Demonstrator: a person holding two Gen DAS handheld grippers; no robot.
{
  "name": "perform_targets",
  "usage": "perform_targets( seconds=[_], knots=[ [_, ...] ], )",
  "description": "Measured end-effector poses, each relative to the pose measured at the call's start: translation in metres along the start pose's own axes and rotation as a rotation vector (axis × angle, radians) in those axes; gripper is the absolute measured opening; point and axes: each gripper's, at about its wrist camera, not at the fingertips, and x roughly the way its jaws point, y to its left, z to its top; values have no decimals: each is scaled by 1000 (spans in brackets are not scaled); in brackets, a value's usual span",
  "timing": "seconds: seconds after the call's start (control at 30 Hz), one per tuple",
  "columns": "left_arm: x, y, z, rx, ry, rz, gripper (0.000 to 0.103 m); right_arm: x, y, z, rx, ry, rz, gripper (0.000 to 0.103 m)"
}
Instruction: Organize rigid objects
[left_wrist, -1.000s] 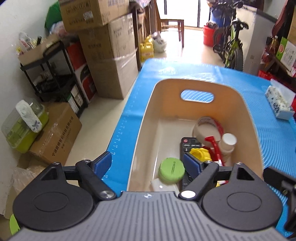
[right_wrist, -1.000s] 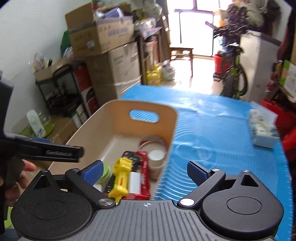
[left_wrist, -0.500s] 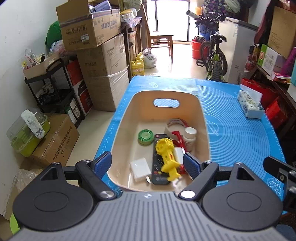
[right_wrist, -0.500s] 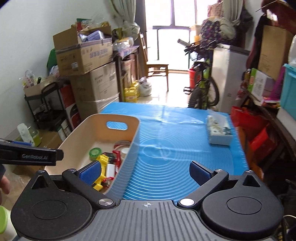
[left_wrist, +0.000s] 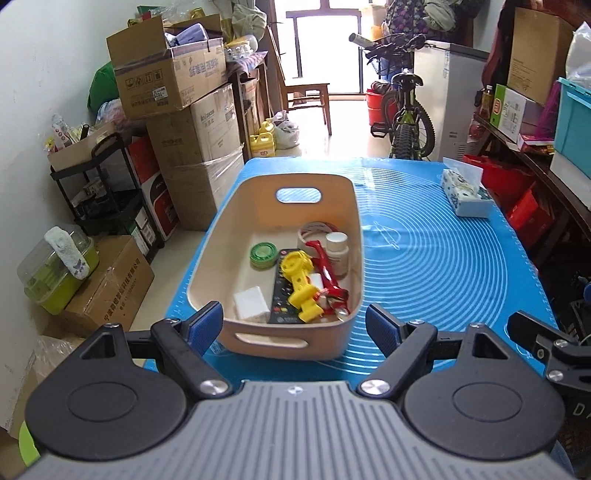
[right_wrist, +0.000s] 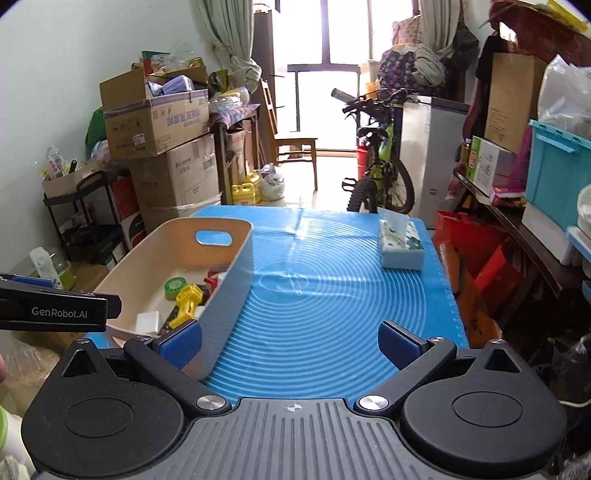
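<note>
Two grippers hang above the near edge of a table covered by a blue mat (left_wrist: 436, 258), and both are empty. The left gripper (left_wrist: 295, 325) has its blue fingers wide apart, with nothing between them; the near wall of the beige bin (left_wrist: 273, 341) shows in the gap, lower and farther away. The right gripper (right_wrist: 290, 345) has its fingers wide apart too, over bare mat, with its left pad in front of the near right corner of the bin.

The bin stands on the left part of the mat, its long side running from near to far, with a handle hole in the far wall and one in the near wall. All the small rigid things lie inside it: a green round tin (left_wrist: 263, 254) toward the middle, a white bottle (left_wrist: 337, 251) near the right wall, a roll of tape (left_wrist: 314, 230) just behind that bottle, a yellow toy (left_wrist: 299, 286) lying on a black remote control (left_wrist: 283, 295), a red tool (left_wrist: 325, 271) to the right of the toy, and a white block (left_wrist: 251, 304) at the near left.

A tissue pack (left_wrist: 463, 195) lies at the far right of the mat, well apart from the bin.
</note>
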Motion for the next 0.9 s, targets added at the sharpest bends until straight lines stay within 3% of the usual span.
perform_targets(
  seconds=[0.63,0.9],
  knots=[
    [8,-32,-60,57,3,-18,84,-8,-16,-55,14,-18,-20,100],
    [17,-30,-68,18,27,-29,84,-2,-8,-65,-11,-20,-19,100]
  ],
)
